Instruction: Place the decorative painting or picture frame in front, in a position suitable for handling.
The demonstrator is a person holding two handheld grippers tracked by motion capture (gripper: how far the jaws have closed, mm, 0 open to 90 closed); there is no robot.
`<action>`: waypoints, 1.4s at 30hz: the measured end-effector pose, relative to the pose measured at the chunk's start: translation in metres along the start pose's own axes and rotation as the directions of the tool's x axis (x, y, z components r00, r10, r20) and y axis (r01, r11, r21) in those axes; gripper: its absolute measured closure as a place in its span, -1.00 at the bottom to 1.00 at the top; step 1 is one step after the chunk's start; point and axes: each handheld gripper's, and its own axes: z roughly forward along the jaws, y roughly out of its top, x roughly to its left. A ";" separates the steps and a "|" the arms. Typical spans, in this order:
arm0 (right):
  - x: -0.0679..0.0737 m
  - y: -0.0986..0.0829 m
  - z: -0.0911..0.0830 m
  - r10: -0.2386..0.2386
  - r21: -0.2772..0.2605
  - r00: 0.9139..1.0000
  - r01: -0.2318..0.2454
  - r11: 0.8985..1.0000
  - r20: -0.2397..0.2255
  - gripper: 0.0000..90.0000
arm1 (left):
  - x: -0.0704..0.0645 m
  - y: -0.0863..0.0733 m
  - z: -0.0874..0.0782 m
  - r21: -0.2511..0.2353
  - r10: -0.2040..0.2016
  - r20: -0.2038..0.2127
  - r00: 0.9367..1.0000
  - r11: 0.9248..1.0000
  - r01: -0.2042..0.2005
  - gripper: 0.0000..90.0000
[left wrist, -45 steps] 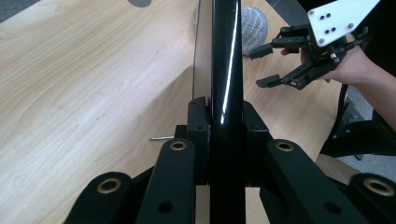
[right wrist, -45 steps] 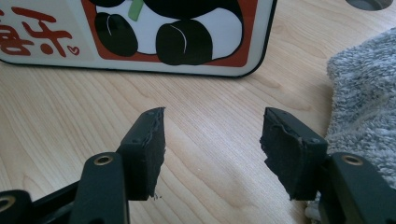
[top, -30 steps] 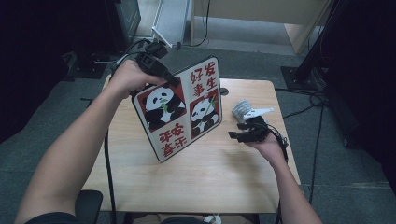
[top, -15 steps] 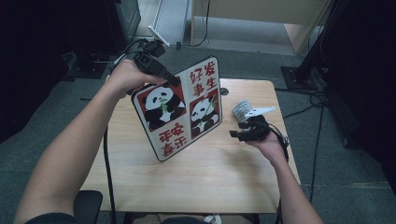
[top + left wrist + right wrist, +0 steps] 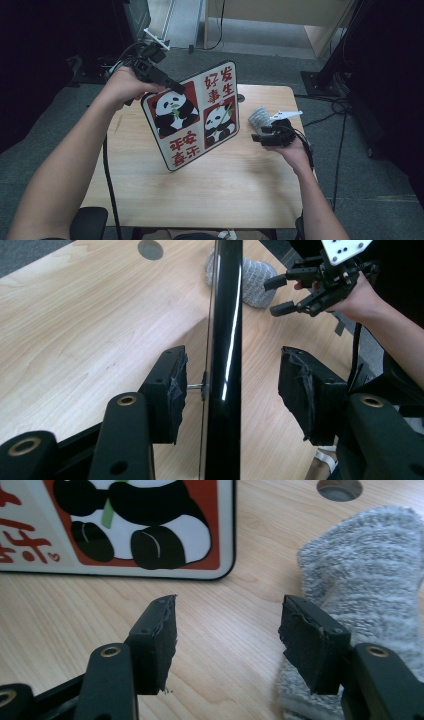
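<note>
The board [image 5: 192, 116], a black-framed panel printed with pandas and red characters, stands tilted on the desk [image 5: 150, 190], its lower edge resting on the wood just left of the middle and its top leaning toward 12 o'clock. The left tool [image 5: 157, 75] meets it at the upper-left corner, at about 10 o'clock of the board. In the left gripper view the board's edge [image 5: 223, 340] runs straight up between the two jaws; the left pad sits close against a small stud on the frame, while the right pad stands apart from the glossy face, so the jaws look open around the board, steadying it and not pinching it.

At 3 o'clock of the board lies a grey cloth [image 5: 260, 117], near the desk's right edge. The right tool [image 5: 257, 136] hovers just in front of it, jaws apart and empty; in the right gripper view the cloth [image 5: 365, 580] lies behind the right jaw, the board's corner [image 5: 215, 565] at 11 o'clock.

Judging from this, the step in hand is propping the board so the cloth can be taken up, likely to wipe it. The next move would call for the right tool to swing toward 2 o'clock and close on the cloth.

Open desk lies toward 6 o'clock; a round hole [image 5: 240, 98] sits behind the board.
</note>
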 end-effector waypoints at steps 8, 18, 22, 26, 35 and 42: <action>-0.018 0.003 -0.002 0.034 -0.016 0.999 -0.034 0.999 0.034 -0.11 | 0.001 -0.019 -0.018 -0.046 -0.004 -0.007 1.000 0.999 0.004 -0.03; -0.047 0.003 0.002 0.096 -0.043 0.990 -0.092 0.995 0.099 -0.09 | 0.004 -0.047 -0.035 -0.083 -0.001 -0.013 1.000 0.997 0.000 -0.08; -0.057 0.004 0.007 0.114 -0.028 0.987 -0.111 0.993 0.116 -0.09 | 0.006 -0.058 -0.039 -0.097 -0.016 -0.014 1.000 0.995 0.014 -0.09; -0.066 0.004 0.015 0.138 -0.017 0.982 -0.137 0.990 0.126 -0.09 | 0.007 -0.068 -0.041 -0.110 -0.031 -0.011 0.999 0.994 0.029 -0.10; -0.068 0.004 0.040 0.140 0.021 0.980 -0.144 0.989 0.144 -0.03 | 0.009 -0.084 -0.044 -0.155 -0.064 0.010 0.998 0.986 0.065 -0.13; -0.070 0.003 0.056 0.141 0.038 0.981 -0.147 0.988 0.136 0.03 | 0.008 -0.097 -0.044 -0.157 -0.066 -0.008 0.998 0.986 0.064 -0.14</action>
